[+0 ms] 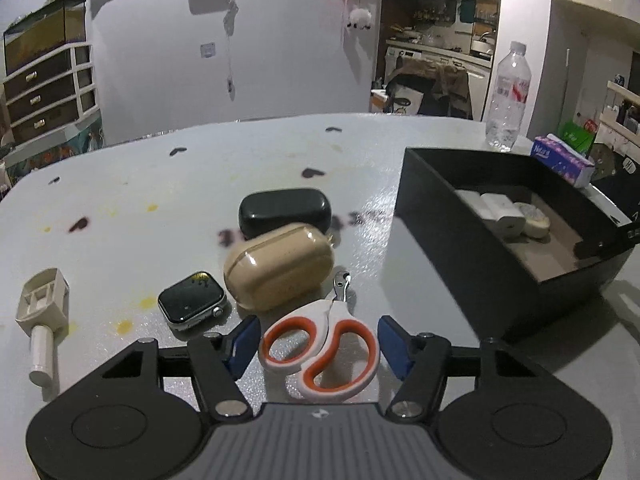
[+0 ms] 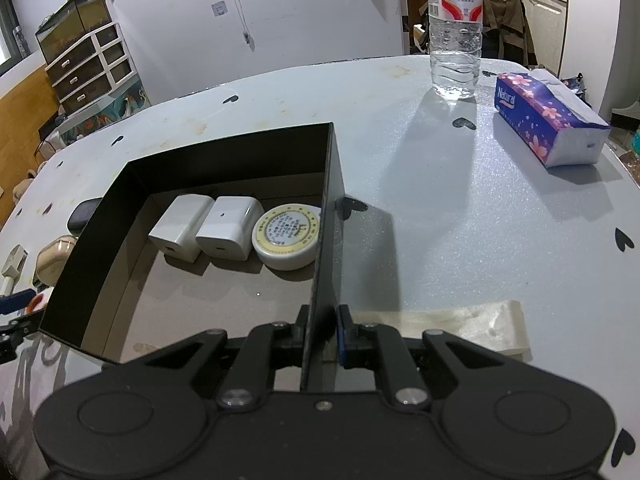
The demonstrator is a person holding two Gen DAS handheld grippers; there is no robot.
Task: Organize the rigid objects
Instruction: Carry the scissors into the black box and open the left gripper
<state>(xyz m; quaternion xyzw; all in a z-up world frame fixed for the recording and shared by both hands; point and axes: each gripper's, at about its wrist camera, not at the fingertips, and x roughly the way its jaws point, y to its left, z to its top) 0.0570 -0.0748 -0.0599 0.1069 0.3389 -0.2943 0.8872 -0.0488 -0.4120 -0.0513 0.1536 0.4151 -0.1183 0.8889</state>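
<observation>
1. Orange-and-white plastic handles of the small clippers sit low in the centre of the left wrist view, between the blue pads of the left gripper. The jaws stand partly closed around the handles, with a gap visible on both sides, so I judge nothing is gripped yet.
2. Risk: the rounded loops may twist or pop out as the pads meet them, since the clippers lie skewed to the jaws. Their short metal tip points up-frame.
3. Risk: that tip lies just beside the beige case; a push forward could shove the case into the black case behind it.
4. Left of the beige case lies a smartwatch body, and at the far left a beige scoop-like tool. Both stay clear of the jaws.
5. Black box, the likely destination, fills the right of the left view. In the right wrist view the right gripper is clamped narrow on its right-hand wall, low centre.
6. Risk: a tug on that thin wall could tip or slide the box and shift the two white chargers and the round tin at its far end.
7. A water bottle and tissue pack stand upper right on the tabletop, well apart from the path.
</observation>
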